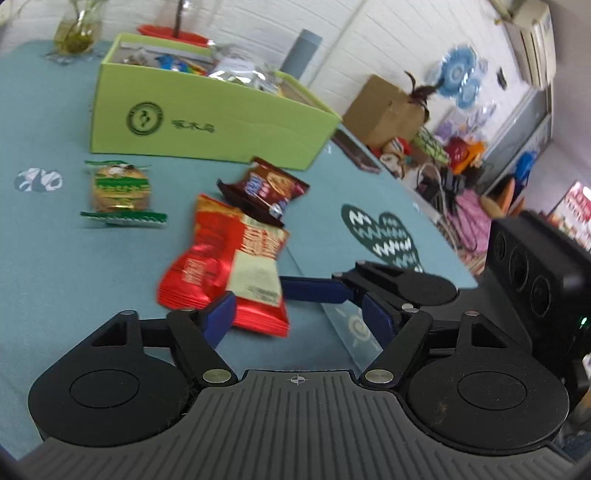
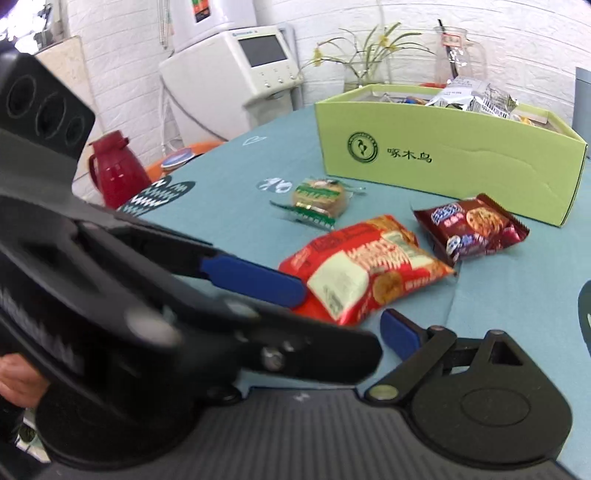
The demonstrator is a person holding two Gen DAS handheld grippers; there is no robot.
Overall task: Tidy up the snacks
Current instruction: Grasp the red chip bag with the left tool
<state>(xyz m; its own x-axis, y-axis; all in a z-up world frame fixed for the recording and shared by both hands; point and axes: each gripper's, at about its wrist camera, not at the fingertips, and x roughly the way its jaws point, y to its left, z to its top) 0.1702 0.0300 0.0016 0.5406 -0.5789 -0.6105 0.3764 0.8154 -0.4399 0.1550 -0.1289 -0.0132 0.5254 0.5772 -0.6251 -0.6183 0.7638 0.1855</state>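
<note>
A red snack bag [image 1: 225, 273] [image 2: 365, 269] lies on the teal tablecloth. A dark brown cookie packet [image 1: 264, 190] [image 2: 472, 227] lies just beyond it, and a green-wrapped round cake [image 1: 120, 192] [image 2: 319, 201] lies to its left. A green box [image 1: 207, 118] [image 2: 443, 158] behind them holds several snacks. My left gripper [image 1: 295, 310] is open, with the red bag's near end between its blue fingers. My right gripper [image 1: 317, 290] is beside it; in its own view [image 2: 347, 314] it is open at the bag's near corner.
A glass vase [image 1: 77, 33] and a glass jug [image 2: 456, 51] stand behind the box. A red thermos [image 2: 110, 170] and a white machine [image 2: 236, 74] stand left of the table. Cardboard boxes and clutter [image 1: 424, 140] lie beyond the table's right edge.
</note>
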